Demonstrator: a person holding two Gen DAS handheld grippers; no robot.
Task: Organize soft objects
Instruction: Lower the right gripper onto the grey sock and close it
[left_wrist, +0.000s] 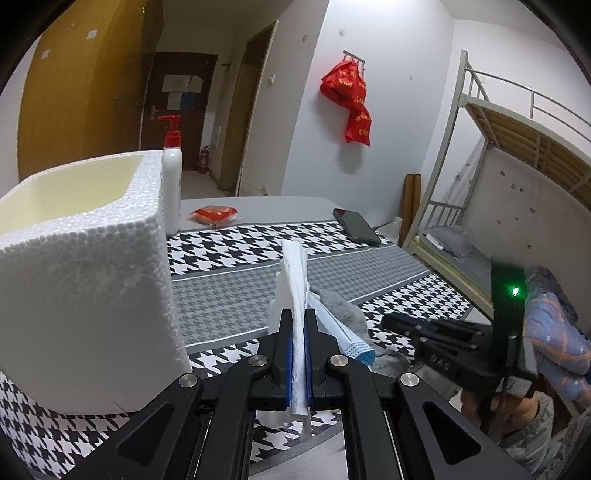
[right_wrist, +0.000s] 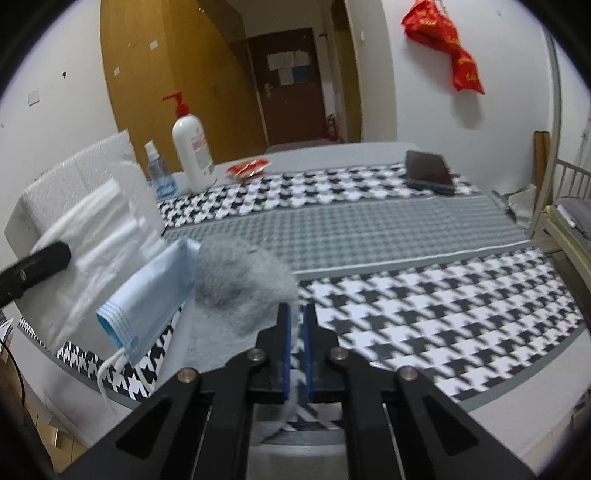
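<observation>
Left gripper (left_wrist: 298, 325): nearest the left wrist camera, fingers pressed together on a white tissue pack (left_wrist: 294, 295), which stands up between the blue pads and is lifted above the table.
Foam box (left_wrist: 85, 266): white, open-topped, at the far left on the houndstooth tablecloth (left_wrist: 229, 299), close beside the left gripper.
Pump bottle (left_wrist: 172, 181): white with a red pump, upright just behind the box.
Red packet (left_wrist: 214, 214): lying flat further back on the table.
Blue face mask (right_wrist: 147, 295): pleated, just right of the tissue pack, ear loops hanging down; whether it touches the pack I cannot tell.
Grey fuzzy cloth (right_wrist: 240, 284): blurred, right of the mask, raised off the tablecloth.
Right gripper (right_wrist: 295, 321): fingers drawn close, pinching the near edge of the grey fuzzy cloth.
Phone (left_wrist: 356, 226): dark, flat near the table's far right edge.
Red bag (left_wrist: 349, 99): hanging on the white wall.
Bunk bed (left_wrist: 509, 155): metal frame at far right.
</observation>
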